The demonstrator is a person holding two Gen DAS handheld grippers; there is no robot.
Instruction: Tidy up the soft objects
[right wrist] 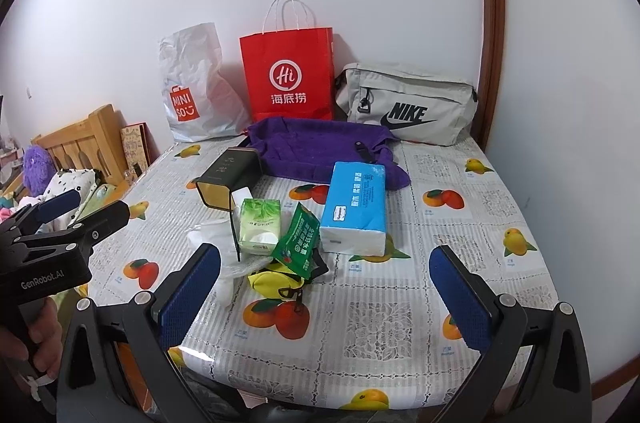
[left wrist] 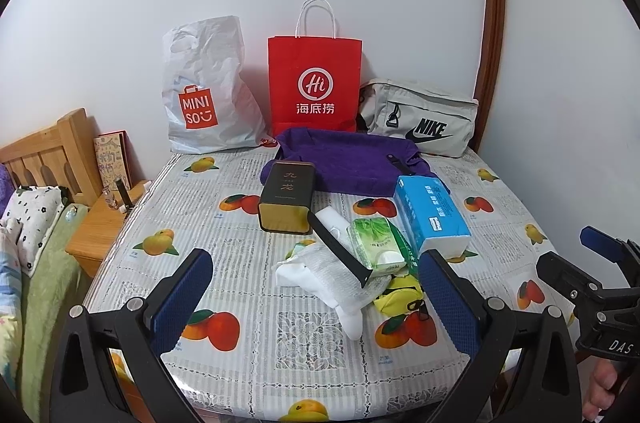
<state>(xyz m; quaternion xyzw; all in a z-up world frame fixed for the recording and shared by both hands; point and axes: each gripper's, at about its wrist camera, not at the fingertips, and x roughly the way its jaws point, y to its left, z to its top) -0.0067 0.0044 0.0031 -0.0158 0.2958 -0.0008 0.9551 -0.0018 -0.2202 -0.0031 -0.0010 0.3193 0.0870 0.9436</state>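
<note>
Both tongs gape wide, empty | left gripper (left wrist: 316, 297) hangs over the white sock (left wrist: 320, 283) at the table's (left wrist: 248, 355) near edge; right gripper (right wrist: 326, 297) near yellow pouch (right wrist: 276, 281) | I'd judge: pinch sock mid-body, clear of the black strap (left wrist: 340, 247).

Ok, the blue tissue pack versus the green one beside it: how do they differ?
The blue tissue pack is clearly larger and longer than the green tissue pack. The blue one lies alone on the tablecloth; the green one is crowded in the clutter, with a black strap against it. Both are soft plastic-wrapped packs lying flat, white tissue showing at the near end.
</note>
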